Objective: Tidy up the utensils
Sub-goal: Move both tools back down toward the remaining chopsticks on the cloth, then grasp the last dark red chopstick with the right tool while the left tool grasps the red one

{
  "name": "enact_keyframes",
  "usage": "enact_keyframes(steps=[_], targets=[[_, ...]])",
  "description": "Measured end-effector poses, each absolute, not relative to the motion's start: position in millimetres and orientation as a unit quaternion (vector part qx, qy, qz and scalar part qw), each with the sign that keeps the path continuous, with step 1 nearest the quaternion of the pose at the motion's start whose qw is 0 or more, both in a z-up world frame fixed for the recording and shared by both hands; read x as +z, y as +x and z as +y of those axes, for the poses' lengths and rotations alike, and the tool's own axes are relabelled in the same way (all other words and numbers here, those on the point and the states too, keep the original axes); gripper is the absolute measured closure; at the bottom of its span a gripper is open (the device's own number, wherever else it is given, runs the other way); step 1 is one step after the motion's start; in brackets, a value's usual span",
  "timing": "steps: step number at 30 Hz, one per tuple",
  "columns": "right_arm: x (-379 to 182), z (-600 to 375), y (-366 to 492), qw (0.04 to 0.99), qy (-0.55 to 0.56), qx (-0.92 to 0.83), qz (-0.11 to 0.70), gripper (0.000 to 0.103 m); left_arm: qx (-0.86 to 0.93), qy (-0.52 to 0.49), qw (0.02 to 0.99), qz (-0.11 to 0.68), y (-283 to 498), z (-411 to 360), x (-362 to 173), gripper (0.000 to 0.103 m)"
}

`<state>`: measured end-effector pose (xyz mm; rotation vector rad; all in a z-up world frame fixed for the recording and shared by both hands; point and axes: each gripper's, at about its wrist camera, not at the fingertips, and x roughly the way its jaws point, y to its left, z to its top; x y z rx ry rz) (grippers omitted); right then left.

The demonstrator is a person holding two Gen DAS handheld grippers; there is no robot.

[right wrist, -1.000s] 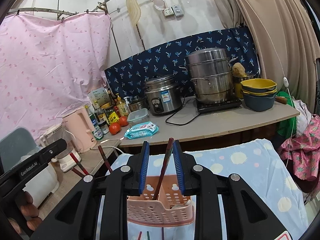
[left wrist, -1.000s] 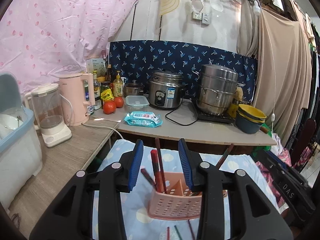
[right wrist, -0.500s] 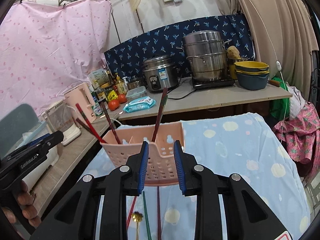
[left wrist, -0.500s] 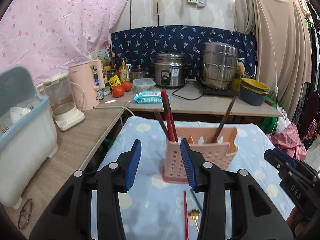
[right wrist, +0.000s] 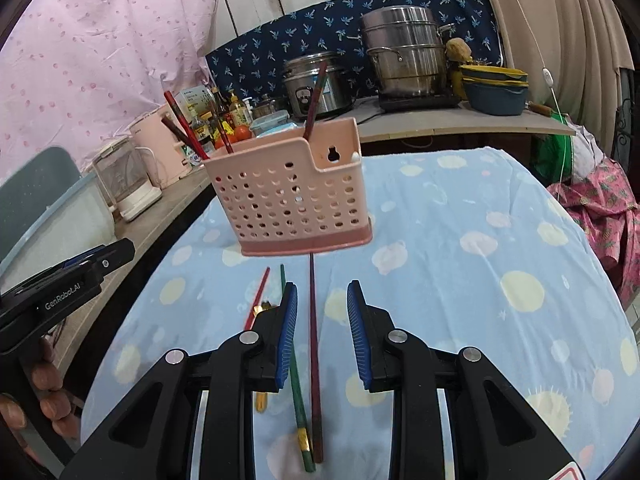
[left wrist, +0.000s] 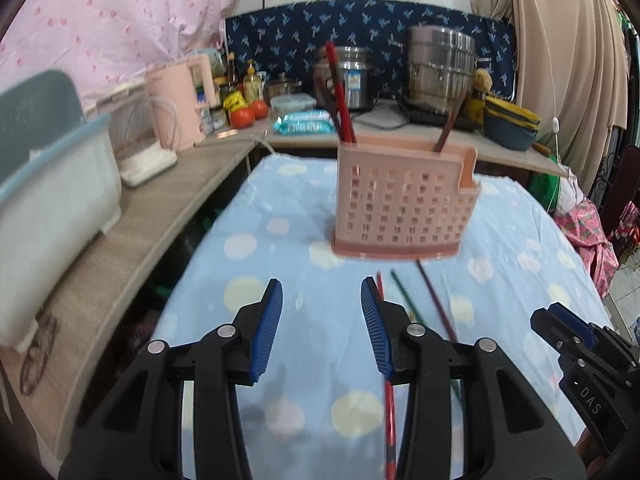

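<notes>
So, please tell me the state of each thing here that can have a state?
Pink perforated plastic utensil basket: upright on the cloth, holding several chopsticks.
Dark red chopstick: lying flat on the cloth, between the right gripper's fingers, not gripped.
Green chopstick: lying flat beside it.
Bright red chopstick: lying flat.
Left gripper: open, empty.
Right gripper: open, empty.

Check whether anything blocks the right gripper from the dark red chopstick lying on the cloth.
Nothing visible does. The right gripper is open above the dark red chopstick, which lies bare on the blue dotted cloth; a green chopstick lies just beside it.

Black claw, ribbed blue pads, silver screws
</notes>
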<state>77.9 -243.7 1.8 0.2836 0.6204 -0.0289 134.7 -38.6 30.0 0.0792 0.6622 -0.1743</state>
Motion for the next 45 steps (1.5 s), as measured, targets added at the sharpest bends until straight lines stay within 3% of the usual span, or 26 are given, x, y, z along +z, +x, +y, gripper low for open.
enact_keyframes(steps=[11, 20, 45], targets=[[-55.4, -223.8, 38.4, 0.925, 0.107, -0.022, 0.364, 0.077, -0.078, 0.033, 0.920, 0.383, 98.0, -25.5, -32.7, 0.058], [-72.2, -212.6, 40.9, 0.920, 0.099, -0.011, 0.379, 0.077, -0.084, 0.025, 0.916, 0.391, 84.0, -29.3, -49.9, 0.054], [-80.3, -212.7, 46.5, 0.911, 0.102, -0.016, 0.399, 0.094, -0.111, 0.023, 0.909, 0.400, 70.8, -41.8, -65.3, 0.054]])
